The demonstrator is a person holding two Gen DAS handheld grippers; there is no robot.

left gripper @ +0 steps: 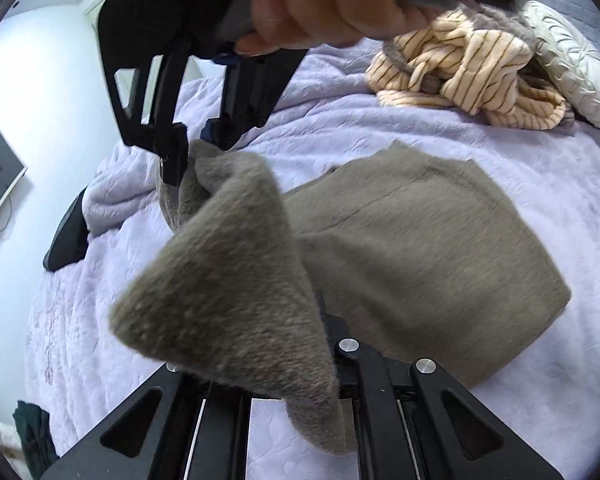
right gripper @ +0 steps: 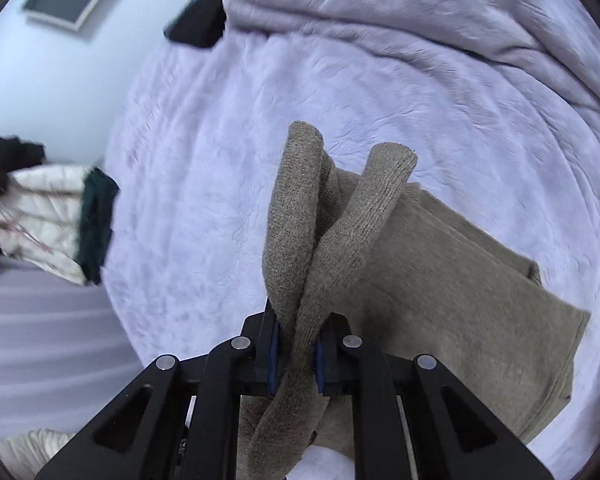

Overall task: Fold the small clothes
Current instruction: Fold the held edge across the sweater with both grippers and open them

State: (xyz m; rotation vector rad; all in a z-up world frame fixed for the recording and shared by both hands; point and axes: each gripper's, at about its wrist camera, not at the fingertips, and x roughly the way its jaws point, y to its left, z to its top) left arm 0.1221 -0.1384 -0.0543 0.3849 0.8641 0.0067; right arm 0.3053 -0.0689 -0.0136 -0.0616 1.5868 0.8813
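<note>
Both our grippers pinch the grey knit garment: right gripper (right gripper: 296, 356) clamps a bunched edge, left gripper (left gripper: 332, 356) another corner. Its body lies on the lavender bedspread (left gripper: 380, 120). Risk: uneven lift skews the fold; bunched knit could slip.

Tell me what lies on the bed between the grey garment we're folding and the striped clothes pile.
Nothing: in the left wrist view, only bare lavender bedspread separates the grey garment from the striped pile.

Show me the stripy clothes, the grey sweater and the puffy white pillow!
stripy clothes (left gripper: 472, 76), left wrist view, middle of the heap.
grey sweater (left gripper: 420, 248), left wrist view, flat body part.
white pillow (left gripper: 576, 68), left wrist view, quilted top.
</note>
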